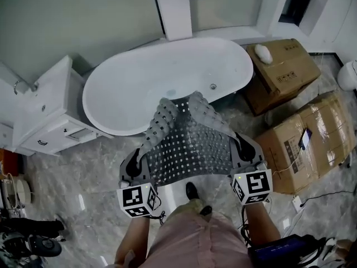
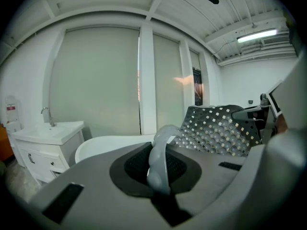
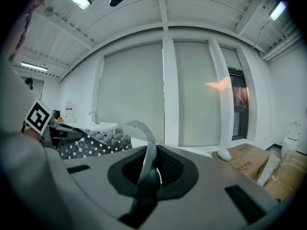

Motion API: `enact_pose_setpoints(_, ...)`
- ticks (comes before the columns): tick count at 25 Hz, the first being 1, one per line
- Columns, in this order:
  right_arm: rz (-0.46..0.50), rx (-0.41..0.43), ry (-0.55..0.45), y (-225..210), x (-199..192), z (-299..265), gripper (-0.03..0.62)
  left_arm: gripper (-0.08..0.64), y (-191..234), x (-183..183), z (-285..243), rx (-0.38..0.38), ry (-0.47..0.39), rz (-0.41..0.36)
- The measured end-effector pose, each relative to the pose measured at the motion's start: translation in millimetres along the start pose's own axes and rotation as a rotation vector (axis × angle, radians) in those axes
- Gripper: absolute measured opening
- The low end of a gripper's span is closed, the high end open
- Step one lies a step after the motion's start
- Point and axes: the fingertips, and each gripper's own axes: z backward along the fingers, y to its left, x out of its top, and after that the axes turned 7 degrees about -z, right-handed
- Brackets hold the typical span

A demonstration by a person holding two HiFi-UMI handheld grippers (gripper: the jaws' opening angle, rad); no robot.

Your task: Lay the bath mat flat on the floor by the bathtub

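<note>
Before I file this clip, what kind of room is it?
A bathroom, perhaps unfinished: a white bathtub, a sink cabinet with a tap beside it, and a bath mat held up in front, while cardboard boxes stand on the floor.

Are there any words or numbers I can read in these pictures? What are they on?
No text is readable.
Tan cardboard box beside the white bathtub: dark print, too small to read.
Larger taped cardboard box: side print, too small.
Red-and-white wall sticker: blurred.
Left gripper and right gripper: black-and-white square markers, no letters.
Grey holed bath mat: no print.
</note>
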Motion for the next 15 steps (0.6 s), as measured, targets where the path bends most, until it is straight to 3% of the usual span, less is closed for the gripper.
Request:
enact_pose_setpoints(6,0.025,0.049,-0.014,14.5,19.8,-35.8,0.029,0.040,30.6,6.1,-14.5,0.049,-0.010,0.020)
enact_pose_setpoints(15,0.027,0.100,-0.020,-7.0,28.7,-54.3,0.029,0.040,23.8,13.2,-19.5,0.110,0.008,0.032)
